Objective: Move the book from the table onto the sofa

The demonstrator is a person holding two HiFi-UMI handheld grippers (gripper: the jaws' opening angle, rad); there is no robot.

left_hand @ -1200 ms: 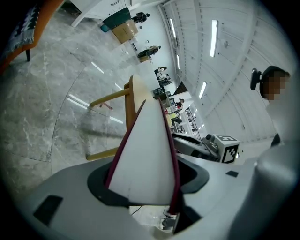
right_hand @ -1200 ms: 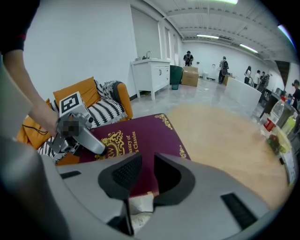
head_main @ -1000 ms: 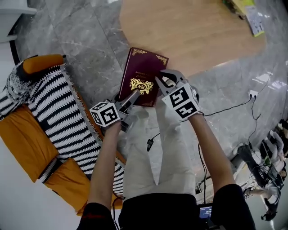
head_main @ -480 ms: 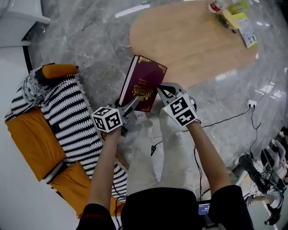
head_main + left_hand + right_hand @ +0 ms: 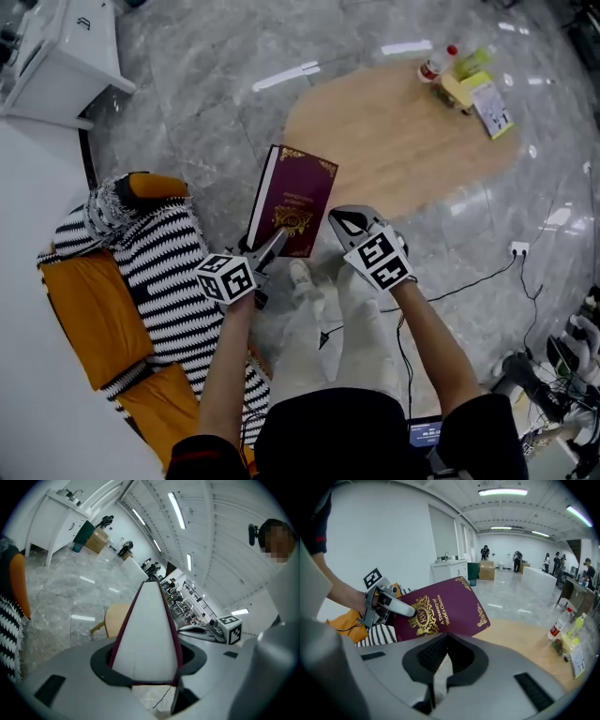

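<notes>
The maroon book (image 5: 295, 199) with gold print hangs in the air over the grey floor, between the wooden table (image 5: 403, 141) and the sofa (image 5: 84, 309). My left gripper (image 5: 274, 242) is shut on its lower left edge. In the left gripper view the white page edge of the book (image 5: 147, 630) stands up between the jaws, which have tightened a little on it. My right gripper (image 5: 342, 222) is shut and empty beside the book's lower right corner. In the right gripper view the book's cover (image 5: 440, 613) lies just beyond the right gripper (image 5: 443, 663), with the left gripper (image 5: 386, 603) clamped on its far side.
A black-and-white striped throw (image 5: 159, 272) covers the orange sofa at the left. A bottle (image 5: 431, 67), a yellow box and a booklet (image 5: 492, 108) lie at the table's far end. A white cabinet (image 5: 56, 56) stands top left. Cables and a socket (image 5: 518, 248) lie on the floor at the right.
Both grippers have risen with the book, which is now clear of the table. The right gripper's jaws, open at the book's corner before, have shut empty.
</notes>
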